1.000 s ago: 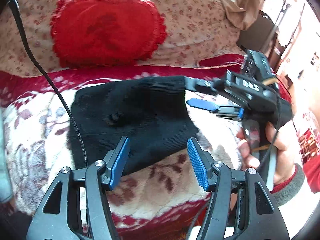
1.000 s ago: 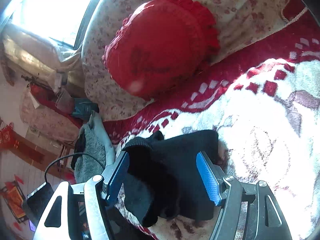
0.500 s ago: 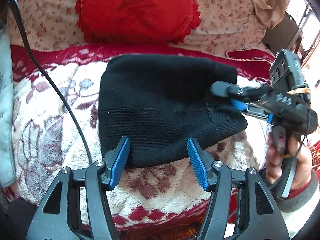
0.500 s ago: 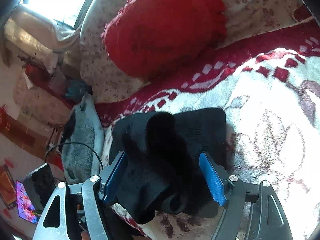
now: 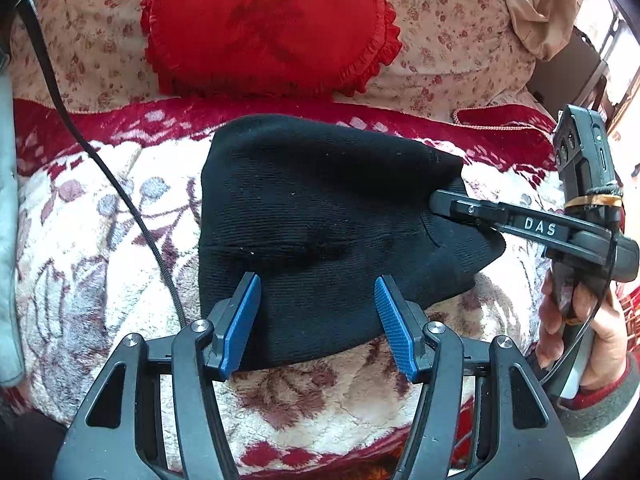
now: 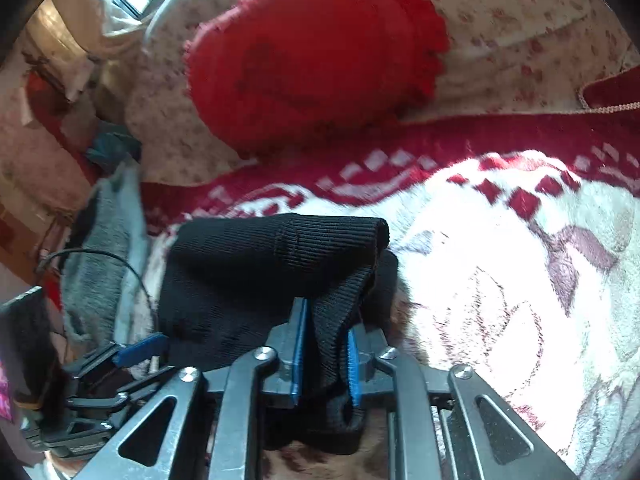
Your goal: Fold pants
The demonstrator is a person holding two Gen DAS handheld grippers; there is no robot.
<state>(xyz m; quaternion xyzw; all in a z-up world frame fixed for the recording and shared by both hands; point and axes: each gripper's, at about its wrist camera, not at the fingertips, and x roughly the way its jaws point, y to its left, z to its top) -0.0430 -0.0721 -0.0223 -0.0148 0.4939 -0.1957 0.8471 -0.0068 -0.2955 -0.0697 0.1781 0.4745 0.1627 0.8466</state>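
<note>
The black knit pants [image 5: 320,216] lie folded in a compact pile on a red and white fleece blanket [image 5: 100,240]. My left gripper [image 5: 316,312] is open, its blue pads straddling the near edge of the pants, just above the fabric. My right gripper [image 6: 324,352] is shut on a bunched fold at the right end of the pants [image 6: 260,272]. It shows in the left wrist view [image 5: 444,204] at the pants' right edge, held by a hand [image 5: 580,320].
A red frilled cushion [image 5: 268,28] leans on the floral sofa back [image 5: 460,40] behind the blanket. A black cable [image 5: 120,200] crosses the blanket at left. Grey clothing [image 6: 104,248] lies at the left end.
My right gripper has closed on the right end of the pants. My left gripper has moved forward over the near edge, still open.
</note>
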